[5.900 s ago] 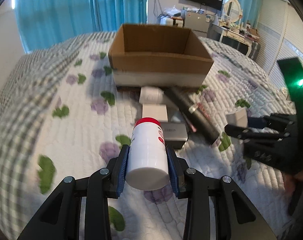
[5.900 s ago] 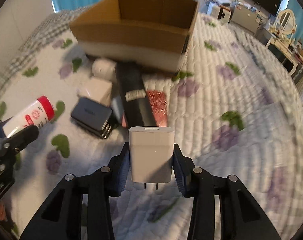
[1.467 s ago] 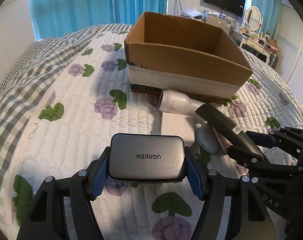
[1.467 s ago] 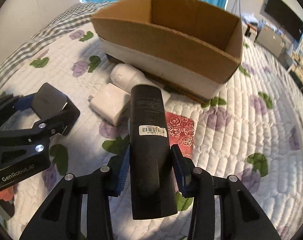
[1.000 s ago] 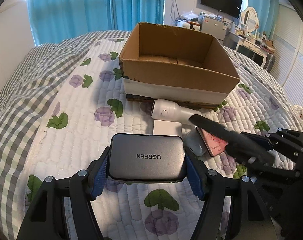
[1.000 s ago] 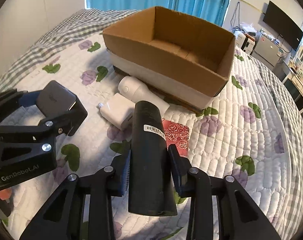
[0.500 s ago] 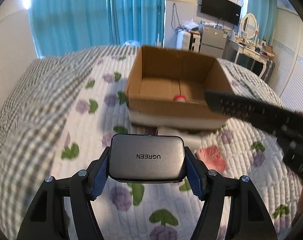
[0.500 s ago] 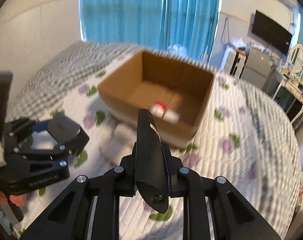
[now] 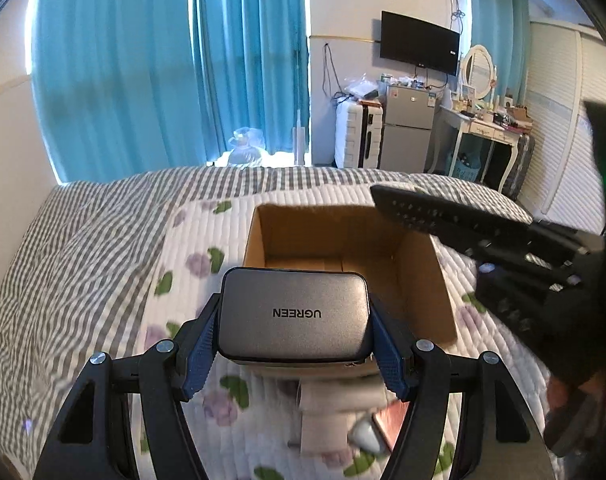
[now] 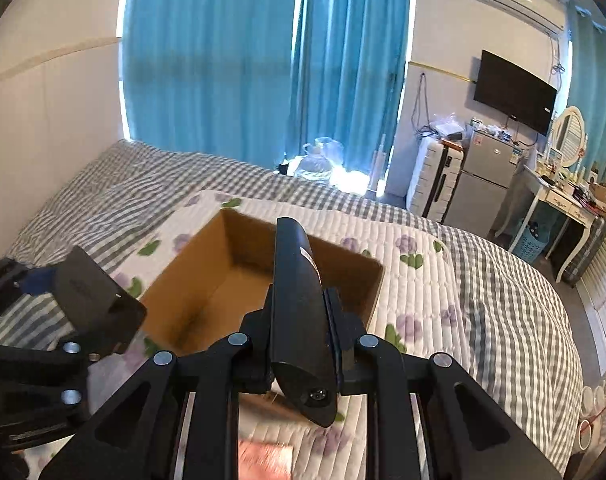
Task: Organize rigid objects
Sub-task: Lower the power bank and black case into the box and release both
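The left gripper (image 9: 295, 330) is clamped on a grey charger (image 9: 294, 316), its blue pads (image 9: 199, 344) pressed against the two short sides; the flat face with the printed brand name is turned up and the charger sits level between the fingers. It hangs above the near edge of an open cardboard box (image 9: 435, 284) that rests on a quilt (image 9: 191, 264) with purple flowers and green leaves, laid over a grey checked bedspread (image 9: 63, 248). The right gripper (image 10: 299, 344) is closed tight on a long black device (image 10: 297, 292), held near its rear end so that the slim body juts forward and slightly up over the box (image 10: 191, 276); a white label shows on its upper side. In the left wrist view the same device (image 9: 443, 210) reaches in from the right, over the box's far right corner, with the right gripper's black frame (image 9: 543, 264) behind it. In the right wrist view the left gripper (image 10: 43, 292) and its charger (image 10: 91, 292) appear at the left, beside the box's left wall. The part of the box floor that shows is bare cardboard. On the quilt just in front of the box lie a white cylinder (image 9: 343, 396), a white block (image 9: 323, 434) and a red patterned card (image 9: 391, 420), all blurred. Blue curtains (image 10: 263, 60) hang behind the bed.
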`<move>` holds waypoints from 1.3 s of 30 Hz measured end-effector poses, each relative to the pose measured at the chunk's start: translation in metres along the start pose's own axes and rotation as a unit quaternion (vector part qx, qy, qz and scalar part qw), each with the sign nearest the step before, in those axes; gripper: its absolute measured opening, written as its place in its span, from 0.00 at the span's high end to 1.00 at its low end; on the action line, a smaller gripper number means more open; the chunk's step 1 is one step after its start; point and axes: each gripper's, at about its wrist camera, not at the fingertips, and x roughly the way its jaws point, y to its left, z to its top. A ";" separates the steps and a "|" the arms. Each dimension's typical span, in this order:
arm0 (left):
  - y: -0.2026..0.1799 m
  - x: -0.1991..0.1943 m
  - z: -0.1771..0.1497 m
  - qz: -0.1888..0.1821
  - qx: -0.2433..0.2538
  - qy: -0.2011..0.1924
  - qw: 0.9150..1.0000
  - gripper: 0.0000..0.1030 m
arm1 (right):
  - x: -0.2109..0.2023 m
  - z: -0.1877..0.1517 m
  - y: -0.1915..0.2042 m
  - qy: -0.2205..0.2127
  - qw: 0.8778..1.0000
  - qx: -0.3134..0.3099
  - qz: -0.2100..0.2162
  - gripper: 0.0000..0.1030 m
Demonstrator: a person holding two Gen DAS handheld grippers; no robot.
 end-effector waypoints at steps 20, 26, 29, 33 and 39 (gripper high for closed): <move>-0.012 0.067 -0.002 -0.022 0.011 0.025 0.999 0.33 | 0.098 -0.032 -0.028 0.039 0.998 0.053 0.007 0.57; -0.014 0.069 0.004 -0.034 0.010 0.028 0.999 0.34 | 0.054 -0.025 -0.054 0.014 0.995 0.100 0.007 0.50; -0.016 0.084 0.007 -0.048 0.003 0.040 0.998 0.34 | 0.040 -0.021 -0.062 0.010 0.994 0.110 -0.005 0.44; -0.022 0.108 0.006 -0.041 0.014 0.048 0.998 0.34 | 0.036 -0.021 -0.072 0.007 0.993 0.122 -0.005 0.44; -0.023 0.120 0.007 -0.058 -0.008 0.026 0.998 0.21 | 0.049 -0.027 -0.072 0.024 0.994 0.109 -0.012 0.41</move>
